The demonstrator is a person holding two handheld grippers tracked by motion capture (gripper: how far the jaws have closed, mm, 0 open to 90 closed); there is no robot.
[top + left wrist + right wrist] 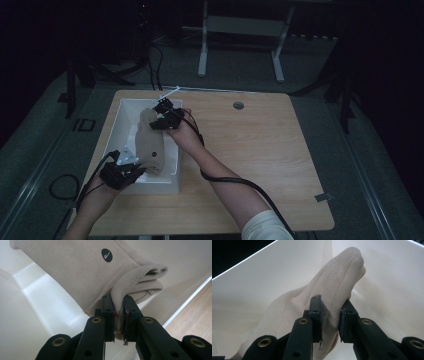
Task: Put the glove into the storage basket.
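So the beige fleece garment [149,145] was sitting inside the white plastic tub [123,114] at the left end of the wooden table [260,150], stretched lengthwise between the two tools. The left gripper [131,170] was at the near end of the tub, and in the left gripper view it [118,315] was clenched on a rolled hem of the fabric [75,267], with the cloth squeezed between the two black jaws. There was a small round dark logo patch [106,255] on the fleece just above that. The right gripper [162,118] was over at the far end of the tub, and its own view showed it [330,317] pinching a raised fold of the same garment [332,287], with the tub's white walls [274,272] behind it.
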